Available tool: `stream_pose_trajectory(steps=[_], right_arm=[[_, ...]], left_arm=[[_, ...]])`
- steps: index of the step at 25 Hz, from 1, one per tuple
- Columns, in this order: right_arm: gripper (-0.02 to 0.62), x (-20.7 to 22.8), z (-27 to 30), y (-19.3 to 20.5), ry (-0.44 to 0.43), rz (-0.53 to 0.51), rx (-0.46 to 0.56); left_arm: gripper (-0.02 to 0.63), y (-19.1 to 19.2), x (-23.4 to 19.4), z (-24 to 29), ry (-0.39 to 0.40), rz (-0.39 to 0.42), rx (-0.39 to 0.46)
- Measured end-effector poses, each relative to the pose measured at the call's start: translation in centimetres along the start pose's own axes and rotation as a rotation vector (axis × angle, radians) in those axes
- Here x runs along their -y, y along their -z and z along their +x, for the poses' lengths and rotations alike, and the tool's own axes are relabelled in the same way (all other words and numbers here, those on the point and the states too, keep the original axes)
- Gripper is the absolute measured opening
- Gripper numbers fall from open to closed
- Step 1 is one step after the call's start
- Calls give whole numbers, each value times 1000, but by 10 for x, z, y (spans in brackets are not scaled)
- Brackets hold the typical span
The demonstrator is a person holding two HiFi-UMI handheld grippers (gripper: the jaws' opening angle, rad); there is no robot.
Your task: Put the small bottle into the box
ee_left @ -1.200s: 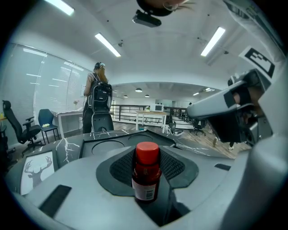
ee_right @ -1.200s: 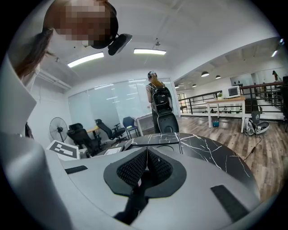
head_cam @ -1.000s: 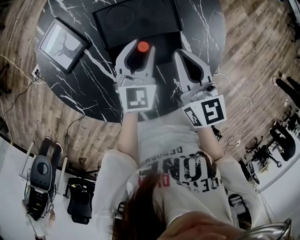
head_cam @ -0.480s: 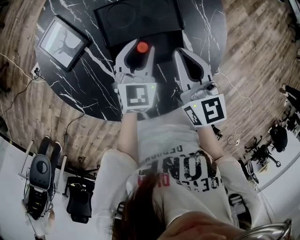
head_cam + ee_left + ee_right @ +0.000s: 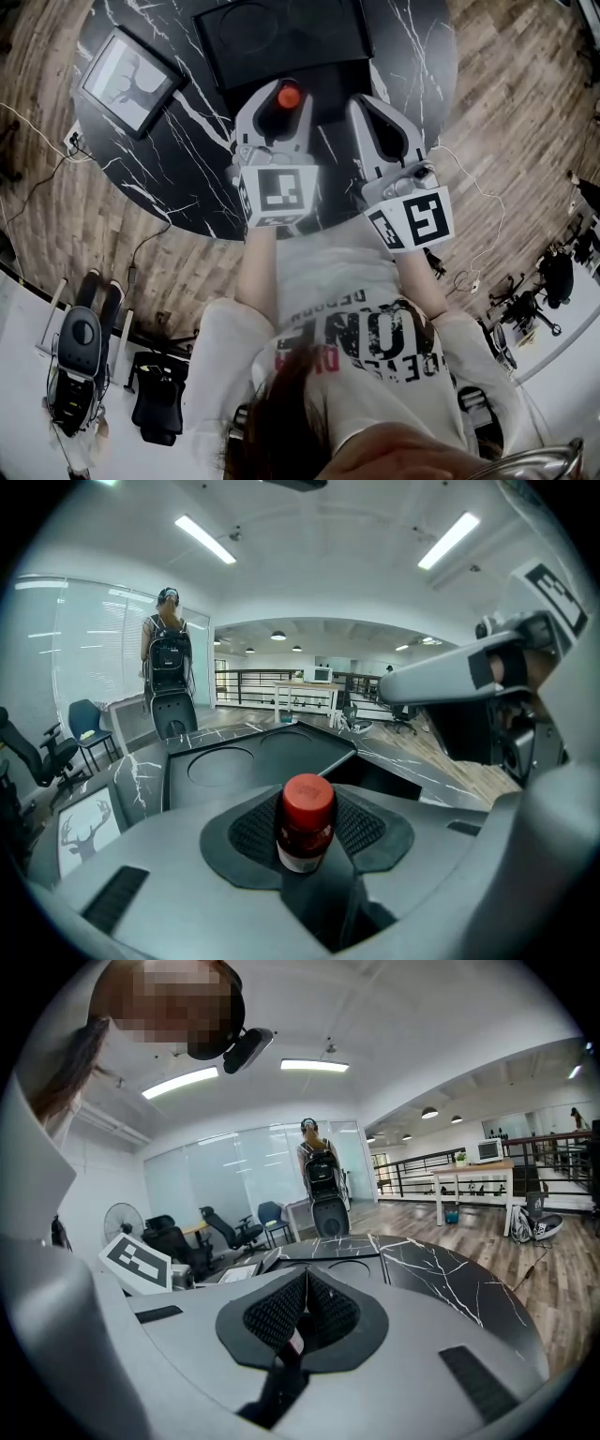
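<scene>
Left hand-held gripper point(image 5: 273, 101) tilted slightly, gripping bottle point(image 5: 305, 822); right hand-held gripper point(image 5: 302, 1309) closed, empty. Early release could drop bottle short of box point(image 5: 281, 42).

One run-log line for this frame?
left hand-held gripper: shut on small bottle, upright | right hand-held gripper: shut | box: on table, bottle not yet inside
</scene>
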State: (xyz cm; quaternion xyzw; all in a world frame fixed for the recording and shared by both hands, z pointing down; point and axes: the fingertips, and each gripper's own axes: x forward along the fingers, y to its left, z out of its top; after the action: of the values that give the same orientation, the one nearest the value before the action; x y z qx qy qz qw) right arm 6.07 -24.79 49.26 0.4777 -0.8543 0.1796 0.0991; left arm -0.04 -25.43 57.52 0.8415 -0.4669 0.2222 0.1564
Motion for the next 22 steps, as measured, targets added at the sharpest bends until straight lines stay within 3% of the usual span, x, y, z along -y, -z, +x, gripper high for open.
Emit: stream_pose_trajectory(steps=[9,22], right_arm=[[2,-3,-1,-1,6,5,2],[2,-3,-4,-6,18,-2,10]], left_arm=[[153,-2,-4,1,3,-46,16],[155,-1,-2,1,1,-22,23]])
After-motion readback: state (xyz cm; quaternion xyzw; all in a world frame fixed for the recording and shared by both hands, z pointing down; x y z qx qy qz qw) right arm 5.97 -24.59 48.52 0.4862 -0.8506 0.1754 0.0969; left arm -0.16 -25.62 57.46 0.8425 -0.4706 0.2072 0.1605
